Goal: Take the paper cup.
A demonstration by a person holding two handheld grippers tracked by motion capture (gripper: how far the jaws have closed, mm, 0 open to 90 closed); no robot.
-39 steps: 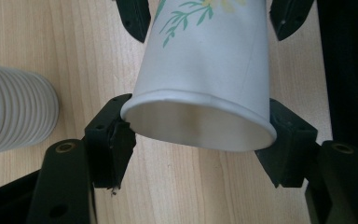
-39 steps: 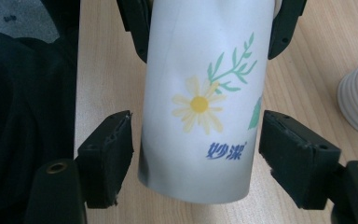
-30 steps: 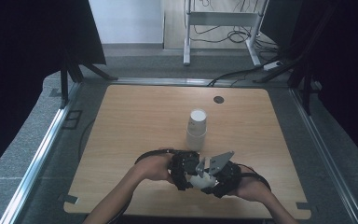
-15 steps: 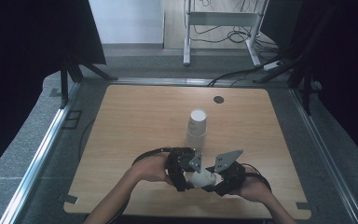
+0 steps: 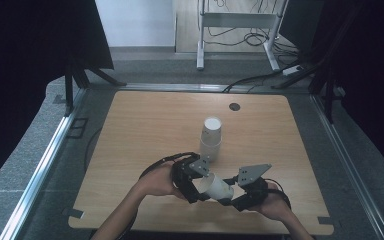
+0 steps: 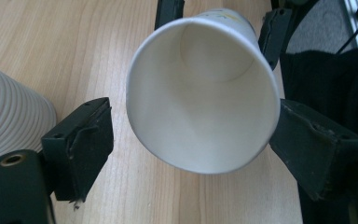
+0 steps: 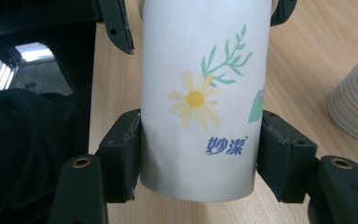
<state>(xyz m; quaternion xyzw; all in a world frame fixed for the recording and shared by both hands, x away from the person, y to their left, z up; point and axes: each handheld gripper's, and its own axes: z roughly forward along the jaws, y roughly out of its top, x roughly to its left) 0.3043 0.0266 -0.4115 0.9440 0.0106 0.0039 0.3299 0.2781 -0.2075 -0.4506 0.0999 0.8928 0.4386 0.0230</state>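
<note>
A stack of ribbed paper cups (image 5: 211, 137) stands on the wooden table (image 5: 145, 130).

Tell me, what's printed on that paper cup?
A yellow daisy, green sprig and blue lettering on the white paper cup, clearest in the right gripper view.

The open mouth of a white paper cup (image 6: 203, 100) faces the camera between the spread fingers (image 6: 81, 144), above the wooden worktop (image 6: 51, 42). A ribbed cup stack (image 6: 9, 116) lies left.
</note>
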